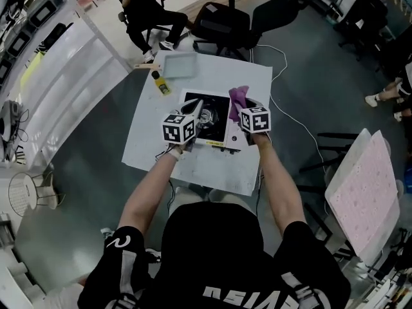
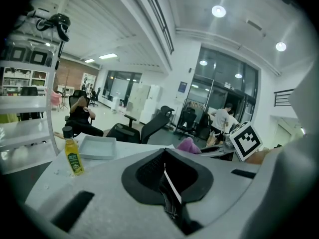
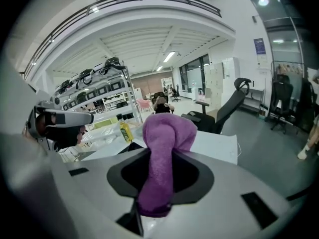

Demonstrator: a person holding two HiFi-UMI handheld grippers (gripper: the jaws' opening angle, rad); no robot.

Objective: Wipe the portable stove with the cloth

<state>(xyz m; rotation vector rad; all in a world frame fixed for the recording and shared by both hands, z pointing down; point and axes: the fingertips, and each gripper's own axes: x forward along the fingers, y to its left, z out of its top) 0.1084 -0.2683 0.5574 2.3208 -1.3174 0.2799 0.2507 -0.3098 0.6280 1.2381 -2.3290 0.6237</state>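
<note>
The portable stove (image 1: 212, 118), black-topped with a round burner, lies on the white-covered table (image 1: 154, 140) in the head view. My right gripper (image 1: 242, 108) hovers at its right edge, shut on a purple cloth (image 1: 238, 97). The cloth (image 3: 162, 153) stands up out of the jaws of the right gripper (image 3: 157, 171) in a thick roll. My left gripper (image 1: 196, 106) is held over the stove's left part, jaws together with nothing in them (image 2: 167, 176). From the left gripper view the cloth (image 2: 188, 145) shows just beyond.
A yellow oil bottle (image 1: 160, 82) and a shallow grey tray (image 1: 180, 64) sit at the table's far side. Black office chairs (image 1: 222, 24) and a seated person (image 1: 145, 8) are behind the table. A pink board (image 1: 367, 192) leans at the right.
</note>
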